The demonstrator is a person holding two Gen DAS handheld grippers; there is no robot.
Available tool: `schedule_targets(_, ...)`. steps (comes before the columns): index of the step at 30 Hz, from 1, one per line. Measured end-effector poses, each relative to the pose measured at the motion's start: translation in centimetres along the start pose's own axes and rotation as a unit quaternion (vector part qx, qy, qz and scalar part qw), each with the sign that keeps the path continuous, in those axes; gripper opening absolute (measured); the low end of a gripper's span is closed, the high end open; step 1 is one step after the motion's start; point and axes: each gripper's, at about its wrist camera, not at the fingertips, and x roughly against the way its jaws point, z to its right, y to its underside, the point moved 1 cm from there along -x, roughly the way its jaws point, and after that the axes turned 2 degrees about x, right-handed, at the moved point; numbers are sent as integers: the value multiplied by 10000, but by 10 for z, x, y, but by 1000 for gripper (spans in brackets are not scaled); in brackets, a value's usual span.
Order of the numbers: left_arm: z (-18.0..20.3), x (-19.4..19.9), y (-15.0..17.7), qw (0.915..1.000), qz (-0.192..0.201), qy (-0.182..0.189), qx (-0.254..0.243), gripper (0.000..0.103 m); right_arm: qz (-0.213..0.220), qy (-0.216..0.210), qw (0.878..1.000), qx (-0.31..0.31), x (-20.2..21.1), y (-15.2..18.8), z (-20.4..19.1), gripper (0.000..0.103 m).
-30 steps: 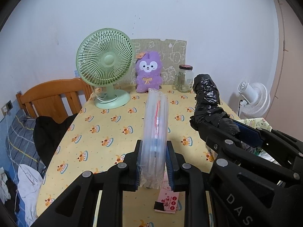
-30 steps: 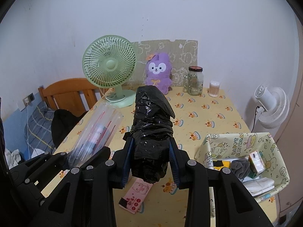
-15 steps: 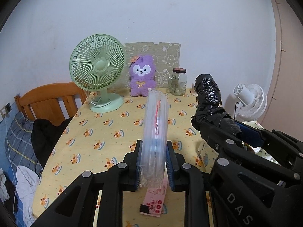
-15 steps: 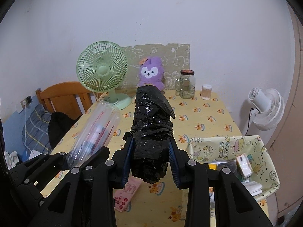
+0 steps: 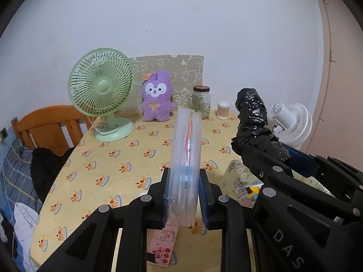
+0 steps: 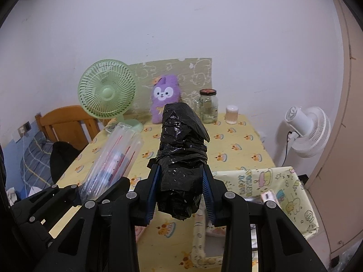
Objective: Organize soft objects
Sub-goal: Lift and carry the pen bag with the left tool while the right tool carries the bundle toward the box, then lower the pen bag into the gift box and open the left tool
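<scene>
Black plastic: a rolled black bag bundle [image 6: 181,156] is clamped between the pads of the right tool [image 6: 180,198], held up clear of the yellow desk [image 6: 240,145].
Clear plastic: a transparent packet [image 5: 186,165] with a red-and-white item inside is pinched by the left tool [image 5: 183,200], likewise carried above the desk.
Position: both loads are held side by side over the near part of the desk, the packet on the left, the bundle on the right.
Destination, as judged: the patterned fabric bin [image 6: 283,181] at the near right edge, already holding small items, is taken to be where both are bound.
Step in hand: the carry is best done with both grips kept firm and the loads kept from brushing each other; the bundle should be lowered inside the bin's rim before the pads are parted.
Risk: slick film may slip if the squeeze is eased too soon.
Long axis, packet: it runs away from the tool toward the far wall, tilted upward, free end farthest.
Long axis, bundle: much the same, its tapered end pointed up and far toward the purple plush [image 6: 164,97].
</scene>
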Motion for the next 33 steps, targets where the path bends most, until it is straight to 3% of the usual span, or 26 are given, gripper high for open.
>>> schedule_targets(33,78,-46,-2,9976,-315,531,-324,21,-161,555,9976,-382,-15,10,86,39)
